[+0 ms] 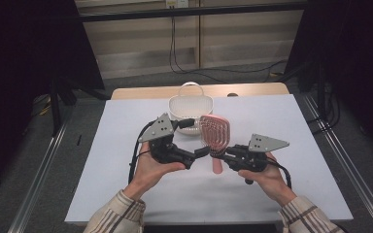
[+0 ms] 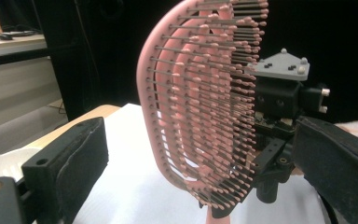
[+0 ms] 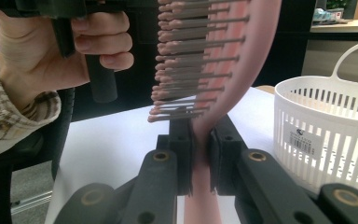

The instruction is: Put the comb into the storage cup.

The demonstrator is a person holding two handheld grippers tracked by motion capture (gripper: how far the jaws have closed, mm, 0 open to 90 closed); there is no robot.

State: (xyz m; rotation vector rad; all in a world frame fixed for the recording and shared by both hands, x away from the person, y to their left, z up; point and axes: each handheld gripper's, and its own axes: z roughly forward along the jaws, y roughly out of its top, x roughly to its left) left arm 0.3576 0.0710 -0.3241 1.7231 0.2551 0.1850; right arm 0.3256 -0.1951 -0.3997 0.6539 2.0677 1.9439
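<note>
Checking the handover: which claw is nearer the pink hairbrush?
Right. The right claw is clamped on the pink hairbrush at its neck; the left claw is open, its jaws either side of the brush head without touching.

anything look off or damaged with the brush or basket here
Nothing stands out. The pink hairbrush stands upright, clamped at its neck by the right tool, with its bristles even and unbent in both gripper views. The left tool is open around the brush head. The white basket sits upright on the table.
</note>
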